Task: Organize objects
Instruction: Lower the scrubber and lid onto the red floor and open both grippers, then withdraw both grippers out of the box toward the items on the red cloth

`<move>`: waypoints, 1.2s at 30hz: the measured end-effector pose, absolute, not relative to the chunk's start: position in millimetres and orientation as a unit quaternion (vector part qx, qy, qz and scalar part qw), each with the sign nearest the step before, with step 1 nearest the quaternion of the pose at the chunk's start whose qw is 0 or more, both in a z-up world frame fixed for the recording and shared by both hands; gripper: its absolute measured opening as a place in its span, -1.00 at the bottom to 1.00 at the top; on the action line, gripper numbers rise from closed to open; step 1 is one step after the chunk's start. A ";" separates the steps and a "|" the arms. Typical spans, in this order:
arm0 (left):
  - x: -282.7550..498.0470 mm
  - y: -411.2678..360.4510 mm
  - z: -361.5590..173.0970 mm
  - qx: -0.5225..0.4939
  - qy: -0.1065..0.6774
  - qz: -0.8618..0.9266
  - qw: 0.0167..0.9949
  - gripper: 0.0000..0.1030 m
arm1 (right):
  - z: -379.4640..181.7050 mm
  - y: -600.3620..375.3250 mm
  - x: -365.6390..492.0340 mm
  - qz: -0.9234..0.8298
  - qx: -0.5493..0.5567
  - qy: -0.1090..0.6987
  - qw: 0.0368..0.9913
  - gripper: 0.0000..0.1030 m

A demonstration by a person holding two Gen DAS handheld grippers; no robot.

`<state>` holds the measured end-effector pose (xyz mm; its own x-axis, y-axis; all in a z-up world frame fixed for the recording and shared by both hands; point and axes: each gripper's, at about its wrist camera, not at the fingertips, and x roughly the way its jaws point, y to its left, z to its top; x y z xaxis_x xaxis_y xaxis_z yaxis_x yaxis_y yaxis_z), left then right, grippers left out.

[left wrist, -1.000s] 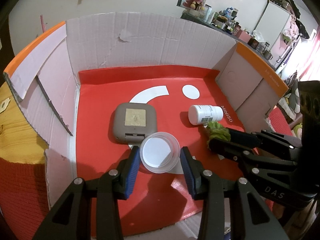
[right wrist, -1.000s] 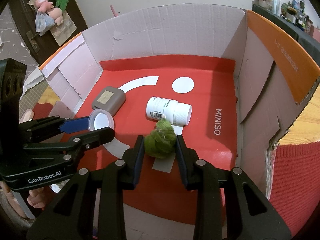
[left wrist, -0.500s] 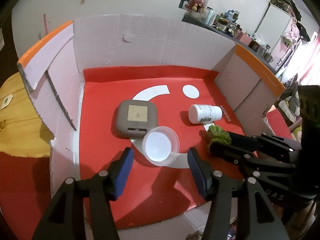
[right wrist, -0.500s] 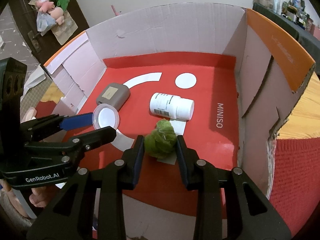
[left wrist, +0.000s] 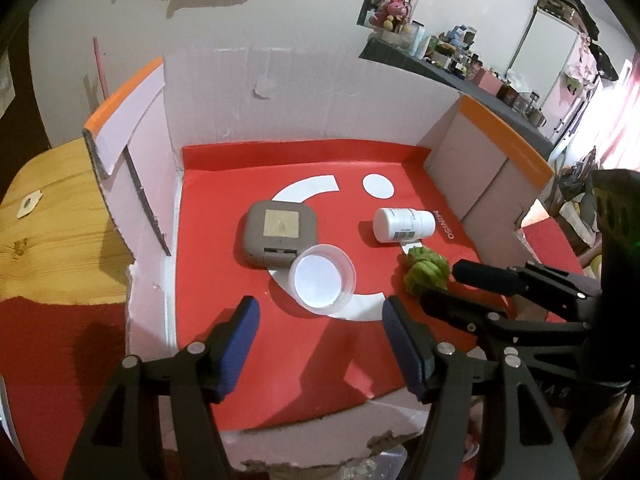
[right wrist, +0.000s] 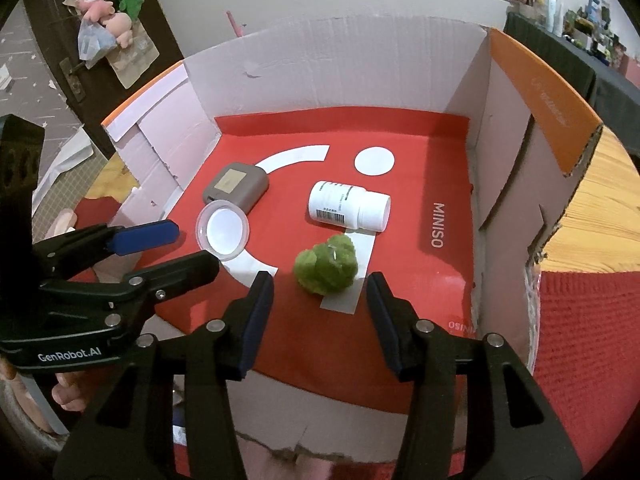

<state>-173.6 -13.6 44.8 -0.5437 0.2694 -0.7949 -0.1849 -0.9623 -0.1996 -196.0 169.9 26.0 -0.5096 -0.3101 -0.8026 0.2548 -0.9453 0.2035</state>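
Starting at the left of the cardboard box (left wrist: pixel 224 92), I've got the grey square case (left wrist: pixel 281 233) lying flat on the red liner (left wrist: pixel 224 184), its near edge touching the clear round lid (left wrist: pixel 322 277). My left gripper (left wrist: pixel 318 346) sits just short of that lid with its jaws opening, blue pads clear on both sides, nothing between them. So the lid is down and free.

Moving right, the white bottle (right wrist: pixel 349 204) lies on its side near the middle of the liner, cap end pointing toward the right wall. Just in front of it is the green fuzzy ball (right wrist: pixel 327 263), resting partly on a white strip of the printed pattern.

My right gripper (right wrist: pixel 318 308) is right behind the ball, jaws opening, and the ball sits beyond the tips rather than pinched; neither pad looks to be touching it.

I read this as the release step for both hands. To do it well I'd let both pairs of jaws spread fully before pulling away, then draw back along the line of the fingers. The ball is soft and could roll, and a brushed lid could slide into the case.
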 end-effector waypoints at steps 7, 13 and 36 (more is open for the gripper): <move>-162.7 -15.0 53.9 -0.449 -0.040 0.883 0.129 0.29 | 40.0 170.5 -186.8 -0.875 0.453 -0.033 0.168 0.13; -154.0 -19.3 63.8 -0.436 -0.045 0.890 0.127 0.42 | 44.3 168.8 -181.2 -0.877 0.449 -0.029 0.170 0.25; -125.4 -25.1 75.2 -0.416 -0.040 0.901 0.118 0.75 | 61.6 165.3 -156.2 -0.888 0.428 -0.021 0.165 0.52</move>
